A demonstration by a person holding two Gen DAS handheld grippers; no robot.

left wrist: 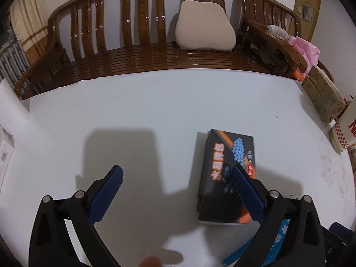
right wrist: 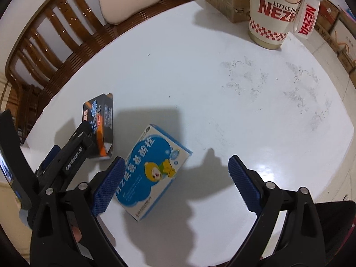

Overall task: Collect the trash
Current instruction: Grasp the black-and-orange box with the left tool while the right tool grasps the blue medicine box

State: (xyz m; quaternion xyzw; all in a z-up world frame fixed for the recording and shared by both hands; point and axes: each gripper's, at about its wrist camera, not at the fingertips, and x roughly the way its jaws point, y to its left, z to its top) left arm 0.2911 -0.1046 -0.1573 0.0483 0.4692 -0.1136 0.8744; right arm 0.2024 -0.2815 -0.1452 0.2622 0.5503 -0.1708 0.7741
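White is the colour of the table (right wrist: 200, 84) we are working at, and two bits of trash lie on it. One is a dark box (left wrist: 227, 173) with orange and blue print. The other is a blue and white box (right wrist: 153, 171) with a little yellow bear on it.

In the left view, our left gripper (left wrist: 176, 180) has its tongs wide apart and holds nothing. The dark box sits in the lower right of that frame, partly behind the right-hand blue pad. We cannot tell if the pad touches it.

In the right view, our right gripper (right wrist: 175, 173) is wide apart too, and empty. The blue and white box lies in the lower middle of that frame, close to the left-hand pad. The dark box (right wrist: 100, 124) is at the middle left, near the blue one but apart from it, and the left gripper (right wrist: 73, 153) reaches toward it.

A tall paper tub (right wrist: 273, 11) with red checks stands at the top right, on the far side of the table. We cannot see inside it.

We think the job has hardly begun. Both boxes are on the table and nothing is picked up yet. We see no trash bin for sure. Both boxes need to be grabbed and put away.
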